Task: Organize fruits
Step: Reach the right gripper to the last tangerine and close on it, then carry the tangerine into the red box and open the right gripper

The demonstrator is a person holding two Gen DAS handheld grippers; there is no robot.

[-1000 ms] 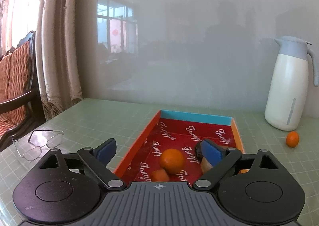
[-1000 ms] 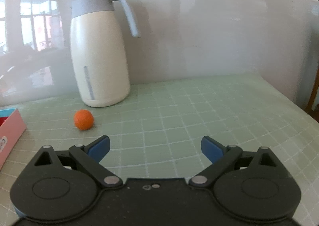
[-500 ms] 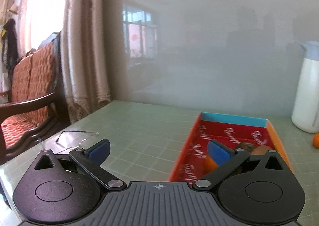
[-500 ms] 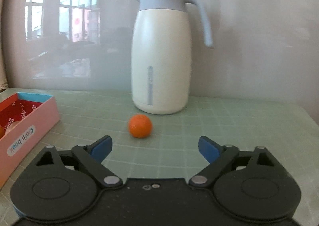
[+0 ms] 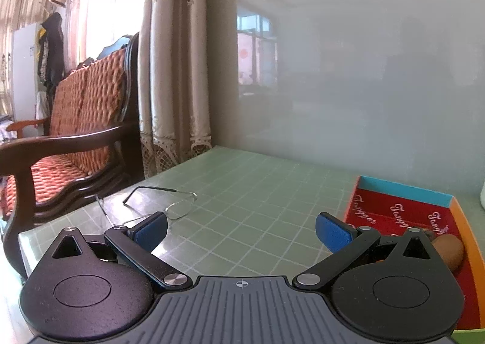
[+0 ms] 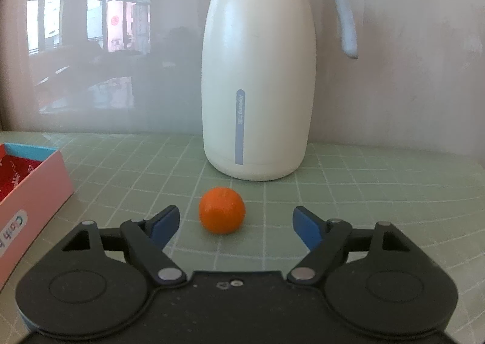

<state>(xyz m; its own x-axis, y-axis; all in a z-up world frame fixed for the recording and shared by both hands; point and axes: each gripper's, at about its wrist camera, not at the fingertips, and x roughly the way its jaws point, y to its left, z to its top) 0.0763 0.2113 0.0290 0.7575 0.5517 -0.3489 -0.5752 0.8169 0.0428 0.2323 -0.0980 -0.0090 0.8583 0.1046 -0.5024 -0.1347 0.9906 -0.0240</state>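
right gripper lined up on the loose orange, left idle

left wrist: i held the left gripper (image 5: 241,230) wide, empty, beside the box (image 5: 403,192) holding fruit. right wrist: right gripper (image 6: 235,222) wide, orange (image 6: 222,210) just ahead between fingers, before the jug (image 6: 257,71), ready for pickup.

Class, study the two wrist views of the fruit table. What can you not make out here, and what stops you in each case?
1. Box contents, left wrist view: the left gripper body hides all but one brown fruit.
2. Same box, right wrist view: cut off by the left edge, its lettering partly lost.
3. Jug lid, right wrist view: cropped by the top edge.
4. Orange: whether the right gripper reaches it, unclear.
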